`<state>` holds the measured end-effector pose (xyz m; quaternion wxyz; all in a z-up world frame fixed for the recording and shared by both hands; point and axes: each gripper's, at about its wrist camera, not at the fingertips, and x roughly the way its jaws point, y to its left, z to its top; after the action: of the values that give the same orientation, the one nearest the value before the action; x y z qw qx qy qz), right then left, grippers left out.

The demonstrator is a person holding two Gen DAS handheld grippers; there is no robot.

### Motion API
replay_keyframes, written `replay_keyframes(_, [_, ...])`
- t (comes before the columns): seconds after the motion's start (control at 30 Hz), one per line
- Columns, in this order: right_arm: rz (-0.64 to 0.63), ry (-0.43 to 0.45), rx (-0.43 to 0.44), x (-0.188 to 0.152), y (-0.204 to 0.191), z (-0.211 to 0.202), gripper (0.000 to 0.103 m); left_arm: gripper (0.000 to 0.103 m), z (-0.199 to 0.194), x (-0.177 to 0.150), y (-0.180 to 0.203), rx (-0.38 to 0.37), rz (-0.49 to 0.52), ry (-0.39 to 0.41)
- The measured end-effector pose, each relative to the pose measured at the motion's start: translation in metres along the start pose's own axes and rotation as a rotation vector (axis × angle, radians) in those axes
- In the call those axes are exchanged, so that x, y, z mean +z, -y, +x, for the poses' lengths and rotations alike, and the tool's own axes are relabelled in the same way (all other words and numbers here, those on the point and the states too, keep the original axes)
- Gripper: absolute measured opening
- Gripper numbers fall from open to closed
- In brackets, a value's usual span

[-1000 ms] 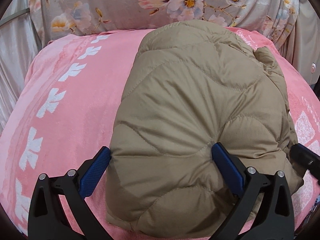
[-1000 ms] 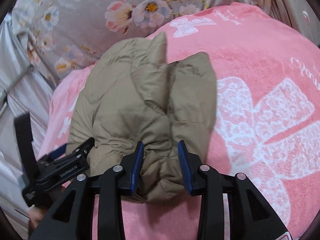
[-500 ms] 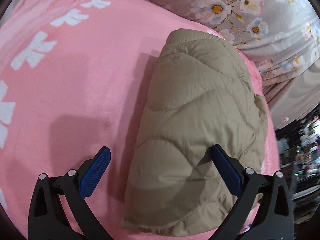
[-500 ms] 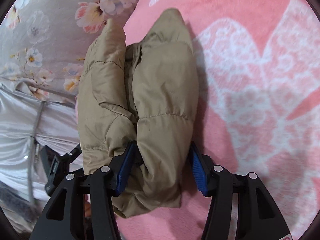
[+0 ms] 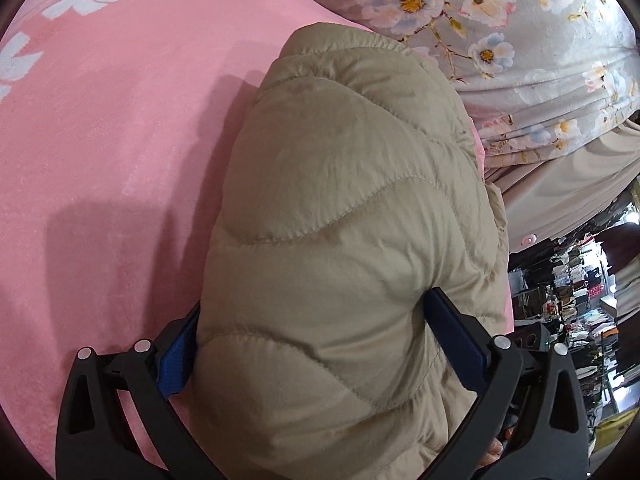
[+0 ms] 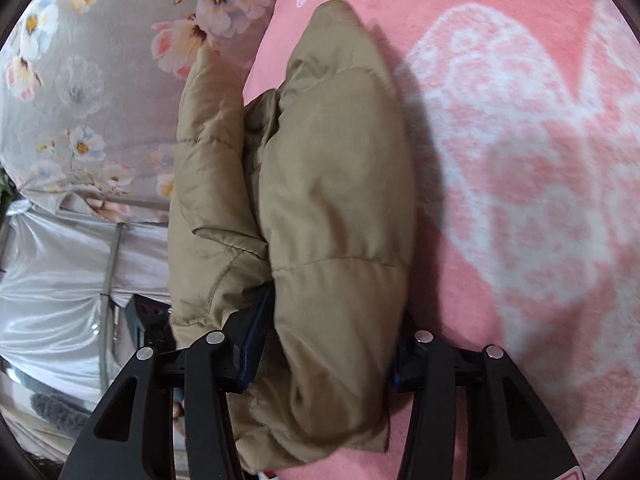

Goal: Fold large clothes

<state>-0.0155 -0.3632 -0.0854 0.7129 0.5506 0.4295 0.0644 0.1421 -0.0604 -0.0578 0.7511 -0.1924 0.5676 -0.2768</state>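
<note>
left claw (image 5: 316, 344) clamps folded tan puffer jacket (image 5: 352, 216) | right claw (image 6: 324, 352) clamps it too, pads mostly buried | pink blanket (image 5: 104, 140) on bed | floral curtain (image 5: 520, 40) behind

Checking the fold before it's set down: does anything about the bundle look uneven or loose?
Yes. In the right wrist view the folded tan jacket splits into two lobes; the thinner flap sits outside the right gripper, hanging over the pink blanket's edge.
</note>
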Motion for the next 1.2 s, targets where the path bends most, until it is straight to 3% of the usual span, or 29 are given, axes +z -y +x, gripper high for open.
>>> replay_keyframes(0.13, [-0.08, 0.012, -0.042, 0.004, -0.022, 0.02, 0.05, 0.098, 0.001, 0.002, 0.013, 0.037, 0.046, 0.028])
replay_keyframes(0.2, [-0.104, 0.022, -0.044, 0.006, -0.029, 0.024, 0.032, 0.096, -0.004, 0.003, 0.024, 0.078, 0.106, 0.061])
replay_keyframes(0.27, [-0.201, 0.064, -0.09, 0.006, -0.051, 0.021, 0.021, 0.08, -0.011, 0.006, 0.037, 0.117, 0.172, 0.099])
replay_keyframes(0.37, [-0.38, 0.164, -0.16, 0.002, -0.097, 0.009, 0.016, 0.061, -0.03, 0.013, 0.058, 0.126, 0.269, 0.169])
replay_keyframes(0.47, [-0.511, 0.253, -0.157, 0.002, -0.141, -0.003, 0.015, 0.054, -0.052, 0.026, 0.076, 0.106, 0.332, 0.23])
replay_keyframes(0.73, [-0.766, 0.377, -0.115, 0.017, -0.235, 0.006, 0.015, 0.051, -0.117, 0.077, 0.1, 0.118, 0.443, 0.452])
replay_keyframes(0.9, [-0.884, 0.417, -0.069, 0.033, -0.277, 0.032, 0.015, 0.051, -0.148, 0.115, 0.091, 0.17, 0.501, 0.579])
replay_keyframes(1.03, [-0.903, 0.399, -0.043, 0.053, -0.287, 0.075, 0.015, 0.052, -0.15, 0.145, 0.067, 0.216, 0.51, 0.612])
replay_keyframes(1.2, [-0.881, 0.35, -0.056, 0.079, -0.275, 0.136, 0.015, 0.052, -0.125, 0.18, 0.023, 0.251, 0.487, 0.606])
